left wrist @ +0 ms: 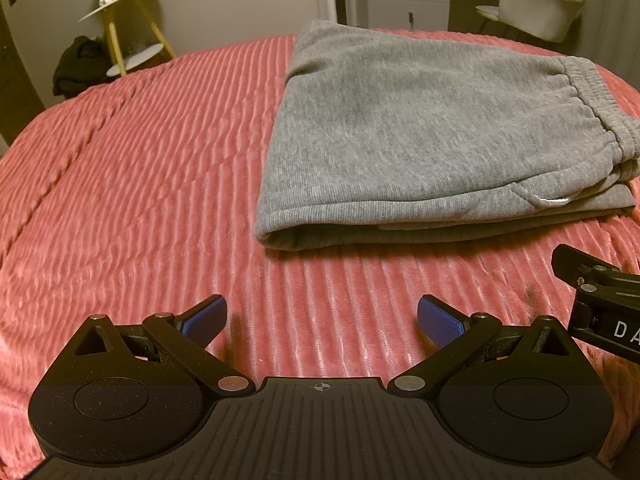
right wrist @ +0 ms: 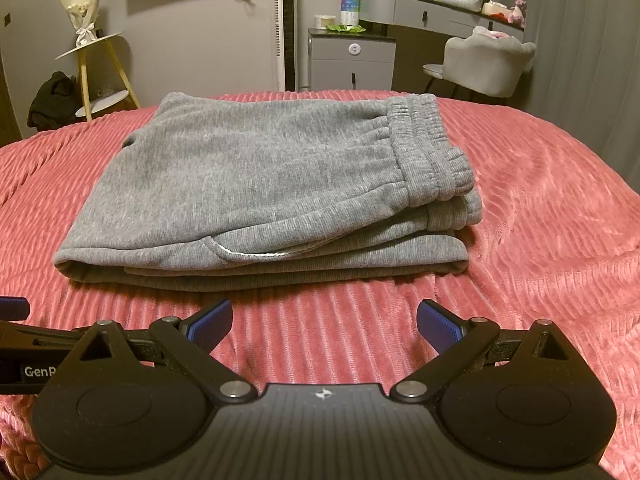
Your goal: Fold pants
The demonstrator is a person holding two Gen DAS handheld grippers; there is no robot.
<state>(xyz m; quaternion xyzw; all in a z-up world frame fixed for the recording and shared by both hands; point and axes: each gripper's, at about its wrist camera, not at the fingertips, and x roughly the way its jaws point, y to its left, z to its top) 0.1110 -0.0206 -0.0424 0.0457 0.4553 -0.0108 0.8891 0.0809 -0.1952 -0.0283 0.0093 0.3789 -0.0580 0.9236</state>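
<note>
The grey sweatpants (left wrist: pixel 420 132) lie folded in a thick rectangle on the pink ribbed bedspread (left wrist: pixel 140 184), waistband on the right. In the right wrist view the pants (right wrist: pixel 256 184) sit straight ahead, with the elastic waistband (right wrist: pixel 424 148) on top at the right. My left gripper (left wrist: pixel 320 320) is open and empty, held over the bedspread short of the pants' near left corner. My right gripper (right wrist: pixel 324 324) is open and empty, just in front of the pants' near edge. Each gripper shows at the edge of the other's view.
The bedspread (right wrist: pixel 540 220) spreads wide around the pants. Beyond the bed stand a yellow-legged side table (right wrist: pixel 96 76) with a bouquet, a grey cabinet (right wrist: pixel 352 60), a grey chair (right wrist: pixel 484 64) and a dressing table (right wrist: pixel 440 8).
</note>
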